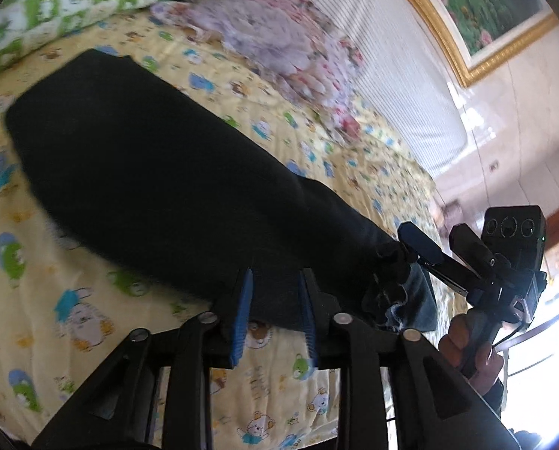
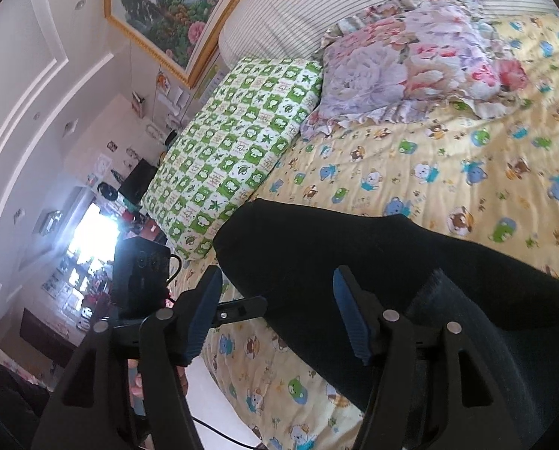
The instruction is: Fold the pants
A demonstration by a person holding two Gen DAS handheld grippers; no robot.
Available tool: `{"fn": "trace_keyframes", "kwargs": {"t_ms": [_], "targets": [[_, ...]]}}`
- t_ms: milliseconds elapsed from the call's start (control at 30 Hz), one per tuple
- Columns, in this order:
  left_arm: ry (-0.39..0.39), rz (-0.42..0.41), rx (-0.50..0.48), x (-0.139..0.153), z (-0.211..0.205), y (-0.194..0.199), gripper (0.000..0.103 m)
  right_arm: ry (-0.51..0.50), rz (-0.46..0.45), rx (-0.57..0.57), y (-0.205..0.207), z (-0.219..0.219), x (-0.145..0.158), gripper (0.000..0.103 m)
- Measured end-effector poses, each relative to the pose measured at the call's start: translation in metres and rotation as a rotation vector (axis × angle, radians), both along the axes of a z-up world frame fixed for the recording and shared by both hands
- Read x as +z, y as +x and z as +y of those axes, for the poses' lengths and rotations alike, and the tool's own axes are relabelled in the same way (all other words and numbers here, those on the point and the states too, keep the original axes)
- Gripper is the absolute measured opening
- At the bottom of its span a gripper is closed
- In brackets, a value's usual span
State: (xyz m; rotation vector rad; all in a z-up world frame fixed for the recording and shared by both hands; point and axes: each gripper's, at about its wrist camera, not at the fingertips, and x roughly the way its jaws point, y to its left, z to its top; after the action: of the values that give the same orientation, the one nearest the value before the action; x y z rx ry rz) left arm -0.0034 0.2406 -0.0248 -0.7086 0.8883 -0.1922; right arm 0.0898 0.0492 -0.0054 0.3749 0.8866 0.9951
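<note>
Currently the black fabric pants (image 1: 159, 172) lie on the yellow cartoon-print bedsheet (image 1: 73, 318); the left gripper (image 1: 275, 318) stands narrowly parted over their edge, the right gripper (image 2: 279, 318) wide.

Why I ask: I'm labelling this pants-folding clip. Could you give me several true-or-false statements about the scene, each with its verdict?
1. The pants are black. True.
2. The right claw is shut tight. False: its fingers stand wide apart.
3. The pants lie on a yellow bedsheet printed with cartoon animals. True.
4. The green-checked pillow lies on top of the pants. False: it lies on the sheet beside them.
5. A gold-framed flower painting hangs on the wall. True.
</note>
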Motion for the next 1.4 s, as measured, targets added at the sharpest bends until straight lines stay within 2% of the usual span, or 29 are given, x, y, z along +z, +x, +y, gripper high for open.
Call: {"fn": "trace_keyframes", "kwargs": {"t_ms": [67, 567, 700, 833, 1067, 1233, 1400], "targets": [[-0.002, 0.002, 0.035, 0.000, 0.006, -0.004, 0.037, -0.014, -0.004, 0.013, 0.004, 0.007, 0.001, 0.064], [-0.045, 0.045, 0.247, -0.009, 0.056, -0.036, 0.037, -0.084, -0.006, 0.109, 0.024, 0.048, -0.001, 0.069], [-0.059, 0.060, 0.299, -0.014, 0.069, -0.040, 0.044, -0.095, -0.009, 0.128, 0.027, 0.057, 0.000, 0.070], [-0.063, 0.072, 0.335, -0.019, 0.081, -0.042, 0.044, -0.112, -0.011, 0.144, 0.032, 0.067, 0.000, 0.070], [-0.113, 0.085, 0.384, -0.031, 0.099, -0.039, 0.047, -0.164, -0.029, 0.196, 0.047, 0.093, 0.004, 0.073], [-0.135, 0.078, 0.412, -0.033, 0.109, -0.036, 0.049, -0.233, -0.032, 0.258, 0.075, 0.128, 0.000, 0.073], [-0.155, 0.081, 0.433, -0.039, 0.114, -0.030, 0.049, -0.315, -0.036, 0.407, 0.097, 0.178, -0.008, 0.073]]}}
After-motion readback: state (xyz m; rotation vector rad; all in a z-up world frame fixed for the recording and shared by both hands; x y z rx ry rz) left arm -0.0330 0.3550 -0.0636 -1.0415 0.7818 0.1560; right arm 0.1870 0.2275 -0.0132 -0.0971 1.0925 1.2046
